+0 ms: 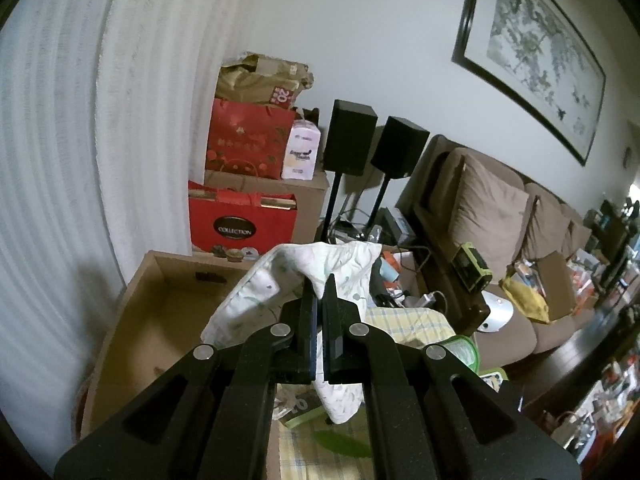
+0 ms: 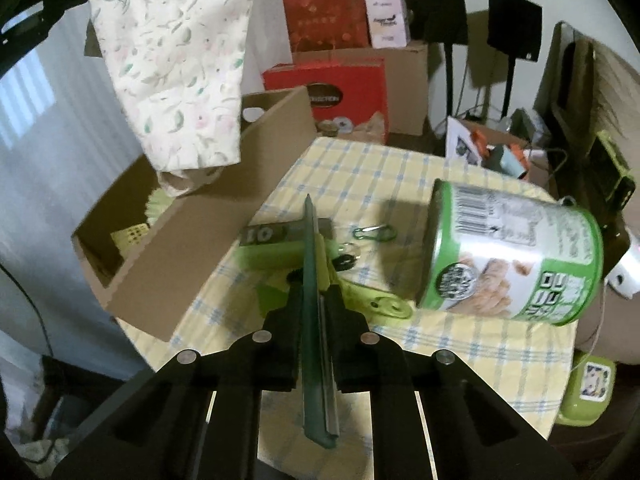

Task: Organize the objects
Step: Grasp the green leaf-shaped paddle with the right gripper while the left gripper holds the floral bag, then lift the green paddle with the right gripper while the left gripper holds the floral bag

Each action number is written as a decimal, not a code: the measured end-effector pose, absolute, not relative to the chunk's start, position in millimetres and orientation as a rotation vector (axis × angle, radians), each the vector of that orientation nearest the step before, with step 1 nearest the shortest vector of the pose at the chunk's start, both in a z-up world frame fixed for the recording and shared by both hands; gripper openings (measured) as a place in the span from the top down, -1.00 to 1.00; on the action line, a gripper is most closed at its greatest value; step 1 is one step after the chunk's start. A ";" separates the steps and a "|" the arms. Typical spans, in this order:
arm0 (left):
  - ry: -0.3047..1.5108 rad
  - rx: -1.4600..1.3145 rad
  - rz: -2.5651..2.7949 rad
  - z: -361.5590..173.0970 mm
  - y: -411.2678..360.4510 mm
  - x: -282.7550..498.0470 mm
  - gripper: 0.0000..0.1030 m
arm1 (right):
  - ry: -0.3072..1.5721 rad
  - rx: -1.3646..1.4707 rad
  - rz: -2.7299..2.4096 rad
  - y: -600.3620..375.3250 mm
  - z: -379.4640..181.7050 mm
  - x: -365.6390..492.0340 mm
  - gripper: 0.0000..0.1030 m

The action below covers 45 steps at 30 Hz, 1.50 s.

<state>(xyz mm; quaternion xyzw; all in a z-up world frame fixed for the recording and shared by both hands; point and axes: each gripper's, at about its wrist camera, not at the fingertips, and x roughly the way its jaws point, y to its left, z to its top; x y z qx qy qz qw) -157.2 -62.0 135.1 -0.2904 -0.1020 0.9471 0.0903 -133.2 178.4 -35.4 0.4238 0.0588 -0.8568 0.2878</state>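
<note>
Left gripper (image 1: pixel 320 300) clamped on floral cloth (image 2: pixel 176 60), dangling it over the open box (image 2: pixel 208 216), right gripper (image 2: pixel 316 280) pinching a green strip (image 2: pixel 314 292) above desk (image 2: pixel 400 176) w/ can (image 2: pixel 516 256); next, I'd say: lower cloth in, release.

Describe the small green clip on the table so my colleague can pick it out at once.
Start at the yellow checked tablecloth beside the open cardboard box. Between the tipped green-and-white can and the grey block marked "01" lies the carabiner clip, flat on the cloth. It is the only thin wire loop there, dark green and see-through in the middle.
</note>
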 end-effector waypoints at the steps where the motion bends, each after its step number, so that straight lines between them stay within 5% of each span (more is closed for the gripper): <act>1: -0.300 -0.865 2.813 134.3 -61.3 -156.3 0.97 | 0.165 1.143 -2.292 179.8 -38.9 -134.6 0.79; 18: -0.310 -0.930 2.772 110.4 -51.3 -153.3 0.97 | 0.358 1.291 -2.281 193.7 -99.7 -118.5 0.66; 23: -0.302 -0.942 2.767 107.0 -51.3 -153.2 0.97 | 0.345 1.317 -2.285 193.6 -104.9 -115.2 0.24; 45: -0.331 -0.977 2.743 93.1 -58.9 -148.2 0.97 | 0.528 1.198 -2.042 104.6 -114.4 -143.1 0.24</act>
